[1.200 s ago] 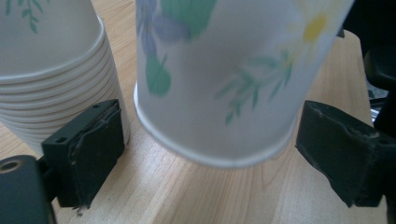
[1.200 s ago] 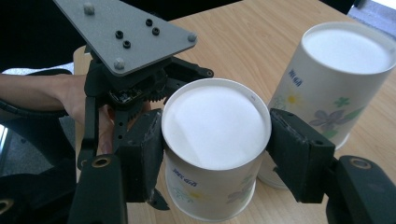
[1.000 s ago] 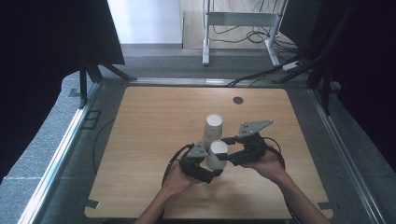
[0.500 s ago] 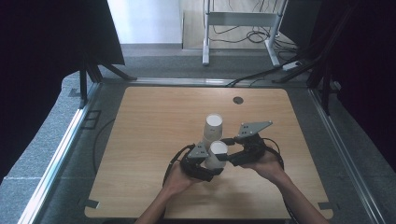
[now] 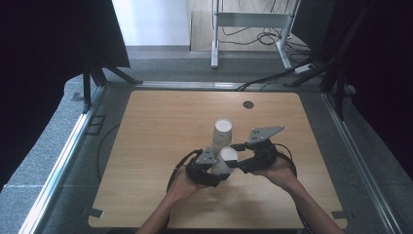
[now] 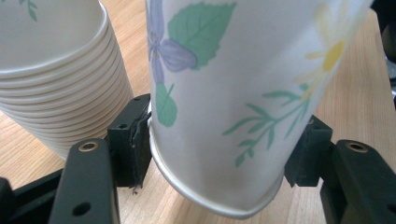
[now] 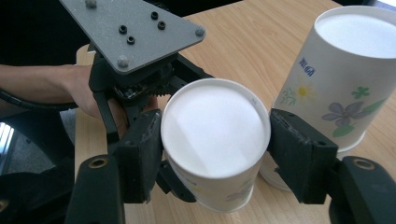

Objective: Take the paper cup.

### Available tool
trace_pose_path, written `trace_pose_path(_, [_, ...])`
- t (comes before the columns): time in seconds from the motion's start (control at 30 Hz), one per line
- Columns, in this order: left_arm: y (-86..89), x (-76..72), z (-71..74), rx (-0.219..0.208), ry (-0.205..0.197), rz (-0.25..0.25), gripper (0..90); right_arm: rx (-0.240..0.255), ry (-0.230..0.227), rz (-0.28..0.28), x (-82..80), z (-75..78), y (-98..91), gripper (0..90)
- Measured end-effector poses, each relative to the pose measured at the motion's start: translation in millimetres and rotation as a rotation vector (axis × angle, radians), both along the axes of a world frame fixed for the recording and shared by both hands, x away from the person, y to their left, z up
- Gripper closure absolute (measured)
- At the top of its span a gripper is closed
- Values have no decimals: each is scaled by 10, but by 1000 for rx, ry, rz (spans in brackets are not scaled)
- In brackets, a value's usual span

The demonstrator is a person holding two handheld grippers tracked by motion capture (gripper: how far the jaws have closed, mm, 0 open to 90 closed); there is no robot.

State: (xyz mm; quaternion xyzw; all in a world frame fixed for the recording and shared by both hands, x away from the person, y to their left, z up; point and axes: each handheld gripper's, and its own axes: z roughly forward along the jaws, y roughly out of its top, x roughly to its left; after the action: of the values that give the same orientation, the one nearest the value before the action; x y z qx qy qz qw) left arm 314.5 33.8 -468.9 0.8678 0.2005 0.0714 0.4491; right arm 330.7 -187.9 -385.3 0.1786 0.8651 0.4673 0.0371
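Grey carpet surrounds a pale wooden table [image 5: 146,146], with black curtains at both sides and a metal-legged stand [image 5: 253,29] with trailing cables beyond its far edge. A small dark round disc [image 5: 249,104] lies on the tabletop near the far edge, well apart from the work.

Near the middle of the table stands a stack of paper cups [image 5: 222,135], nested upside down, white with printed flowers and leaves; their bases face up, so nothing shows inside them. In the left gripper view the stack's layered rims sit just beside the held cup, on the left.

Just in front of the stack, both grippers meet on a single paper cup [image 5: 225,161], also inverted, its flat white base turned upward and its rolled rim at the bottom. The left gripper [image 6: 217,154] has just been closing, and its pads now press on the cup's wall close above the rim, one on each side. The right gripper [image 7: 215,158] clamps the same cup higher up, at the base end, with a pad against either side. From the right gripper view, the left gripper's grey three-cornered plate [image 7: 133,30] and the person's left hand [image 7: 88,98] sit right behind the cup, and the stack stands close to the right.
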Motion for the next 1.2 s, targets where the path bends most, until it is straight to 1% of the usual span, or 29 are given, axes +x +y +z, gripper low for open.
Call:
trace_pose_path(0.13, [8,13,56,48,-13,-10,354,6,-1,-4,2,26,-32,305])
trace_pose_path(0.17, [10,16,70,62,-16,-10,354,-2,-7,-8,-2,41,-50,282])
trace_pose_path(0.2, [10,19,79,72,-20,-11,354,-2,-7,-8,-2,41,-50,282])
trace_pose_path(0.27, [18,28,114,110,-31,-18,354,-10,-11,-2,-3,52,-69,265])
trace_pose_path(0.4, [22,37,160,166,-44,-27,353,-40,-16,-4,-10,67,-92,220])
trace_pose_path(0.43, [21,40,174,178,-44,-31,351,-60,-20,-2,-10,64,-97,200])
trace_pose_path(0.47, [20,42,184,188,-47,-35,351,-60,-20,-2,-10,64,-97,200])
trace_pose_path(0.53, [14,48,219,225,-54,-45,350,-77,-21,2,-11,58,-95,183])
trace_pose_path(0.6, [1,53,244,257,-58,-52,348,-103,-21,12,-10,44,-87,161])
trace_pose_path(0.63, [-5,56,256,274,-62,-56,346,-127,-23,18,-13,26,-71,151])
trace_pose_path(0.67, [-12,57,265,284,-62,-58,346,-127,-23,18,-13,26,-71,151])
trace_pose_path(0.8, [-33,63,296,334,-67,-77,343,-163,-18,29,-10,-14,-34,145])
trace_pose_path(1.07, [-83,64,330,399,-74,-117,355,-211,1,46,25,-100,33,150])
trace_pose_path(1.13, [-106,59,332,404,-75,-124,362,-215,7,52,34,-118,46,154])
trace_pose_path(1.17, [-108,61,340,418,-79,-133,365,-219,11,53,42,-136,57,154])
trace_pose_path(1.2, [-120,58,339,418,-79,-133,365,-221,16,59,51,-159,71,155])
